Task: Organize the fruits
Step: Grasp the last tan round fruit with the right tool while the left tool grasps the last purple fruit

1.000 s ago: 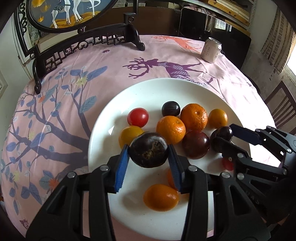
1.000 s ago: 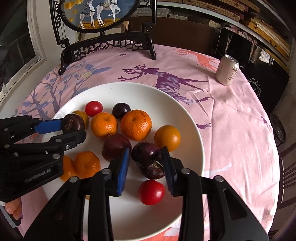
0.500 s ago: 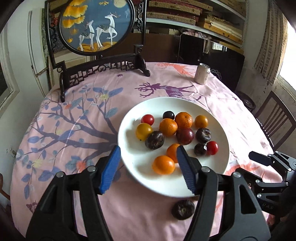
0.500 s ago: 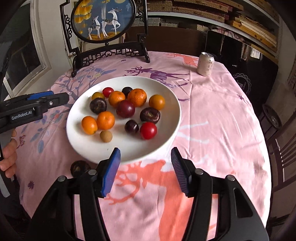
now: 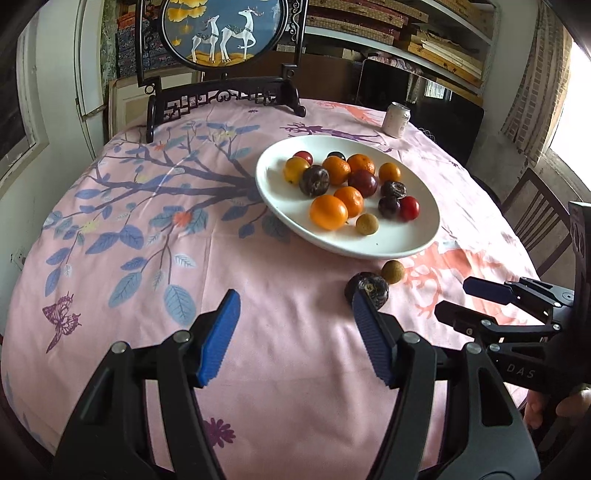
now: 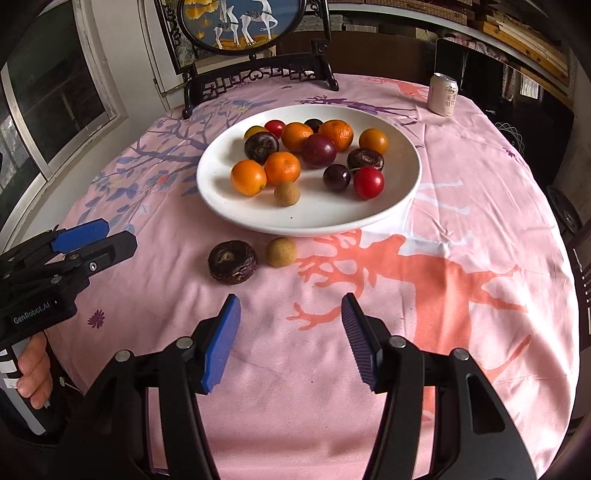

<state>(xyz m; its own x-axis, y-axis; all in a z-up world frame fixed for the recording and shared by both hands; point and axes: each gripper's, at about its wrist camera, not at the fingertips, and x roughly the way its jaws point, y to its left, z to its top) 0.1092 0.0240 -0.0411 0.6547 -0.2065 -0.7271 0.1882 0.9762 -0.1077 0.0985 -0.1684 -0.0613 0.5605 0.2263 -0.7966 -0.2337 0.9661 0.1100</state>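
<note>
Pink cloth printed with blue branches and coral deer covers the round tabletop [image 6: 461, 206], and a white plate [image 6: 314, 218] sits toward its far half, loaded with fruit: several oranges [image 6: 282, 168], dark plums [image 6: 319, 150], a red tomato [image 6: 368, 182], wrinkled dark passion fruits [image 6: 261, 147] and one small tan longan [image 6: 286, 193] near the plate's front. Two pieces lie off the plate on the cloth, just in front of its near rim: a dark, shrivelled passion fruit [image 6: 232, 262] and, just beside it, a second tan longan [image 6: 281, 252]; whether the two touch cannot be told. Behind the plate stands a carved black frame holding a round deer picture [image 6: 240, 22], and a pale drink can [image 6: 443, 94] stands upright at the far right of the cloth. Dark chairs and shelves ring the tabletop. Nothing lies between the two loose fruits and either tool. The left gripper [image 5: 293, 336] hovers low over the near cloth with its blue fingers [image 5: 218, 338] spread wide and nothing between them; in its own view the right finger overlaps the front edge of the loose passion fruit [image 5: 367, 290]. The right gripper [image 6: 290, 341] is likewise wide apart and empty, its fingers [image 6: 221, 345] above bare cloth a little short of the two loose fruits.
</note>
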